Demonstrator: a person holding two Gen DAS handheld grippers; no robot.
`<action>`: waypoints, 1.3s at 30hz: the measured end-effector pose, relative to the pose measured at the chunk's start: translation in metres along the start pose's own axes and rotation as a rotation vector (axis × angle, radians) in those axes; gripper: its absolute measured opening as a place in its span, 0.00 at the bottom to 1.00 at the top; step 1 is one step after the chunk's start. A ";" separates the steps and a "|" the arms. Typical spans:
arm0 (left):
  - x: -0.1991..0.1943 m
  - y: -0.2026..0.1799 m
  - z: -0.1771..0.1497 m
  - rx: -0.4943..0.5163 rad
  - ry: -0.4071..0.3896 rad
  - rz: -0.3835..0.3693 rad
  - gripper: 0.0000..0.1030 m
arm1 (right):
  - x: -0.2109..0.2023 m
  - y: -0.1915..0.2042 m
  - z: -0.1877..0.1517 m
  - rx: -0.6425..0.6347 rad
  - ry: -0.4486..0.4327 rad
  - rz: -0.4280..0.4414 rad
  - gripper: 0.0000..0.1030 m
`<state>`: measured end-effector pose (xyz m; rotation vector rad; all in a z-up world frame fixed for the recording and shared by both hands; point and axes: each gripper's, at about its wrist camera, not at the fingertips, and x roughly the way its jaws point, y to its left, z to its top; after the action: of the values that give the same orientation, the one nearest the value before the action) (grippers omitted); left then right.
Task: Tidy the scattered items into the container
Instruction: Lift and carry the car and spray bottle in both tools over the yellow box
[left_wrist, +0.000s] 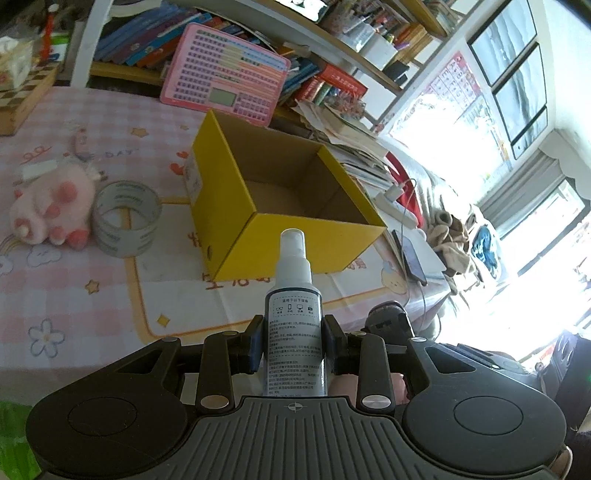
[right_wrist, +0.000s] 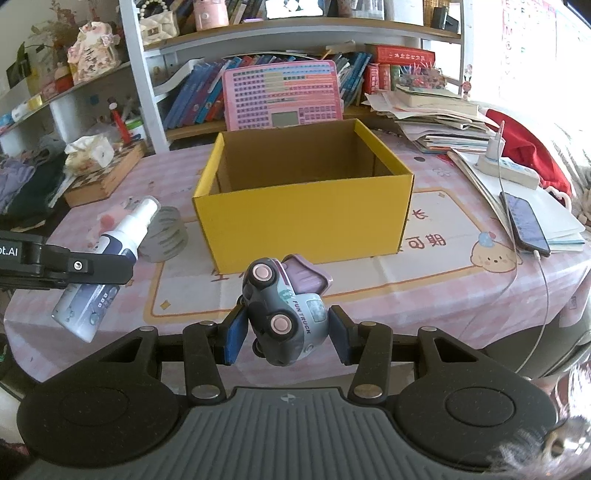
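Observation:
An open yellow cardboard box (left_wrist: 236, 206) stands on the pink tablecloth; it also shows in the right wrist view (right_wrist: 306, 221), and its inside looks empty. My left gripper (left_wrist: 293, 343) is shut on a white spray bottle (left_wrist: 295, 295), held above the table in front of the box. The bottle (right_wrist: 110, 258) and left gripper (right_wrist: 88, 267) show at the left of the right wrist view. My right gripper (right_wrist: 288, 332) is shut on a grey-and-purple toy truck (right_wrist: 284, 310), held in front of the box. A pink plush toy (left_wrist: 51, 206) and a clear tape roll (left_wrist: 125, 218) lie left of the box.
A pink keyboard toy (right_wrist: 284, 96) leans behind the box. A chessboard box (right_wrist: 107, 177) with tissues sits at back left. Stacked papers (right_wrist: 436, 114), a power strip (right_wrist: 506, 168) and a phone (right_wrist: 524, 221) on cable lie to the right. Bookshelves stand behind.

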<state>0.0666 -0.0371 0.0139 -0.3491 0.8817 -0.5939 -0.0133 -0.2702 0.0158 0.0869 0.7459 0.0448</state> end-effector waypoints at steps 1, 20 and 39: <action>0.002 -0.001 0.002 0.004 -0.001 -0.001 0.30 | 0.001 -0.002 0.002 0.000 -0.003 -0.002 0.44; 0.045 -0.017 0.063 0.042 -0.053 -0.014 0.30 | 0.036 -0.027 0.068 -0.061 -0.071 0.017 0.44; 0.092 -0.038 0.115 0.019 -0.135 0.094 0.30 | 0.096 -0.076 0.138 -0.140 -0.129 0.146 0.44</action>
<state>0.1917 -0.1181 0.0453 -0.3254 0.7583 -0.4859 0.1514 -0.3475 0.0450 0.0104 0.6049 0.2285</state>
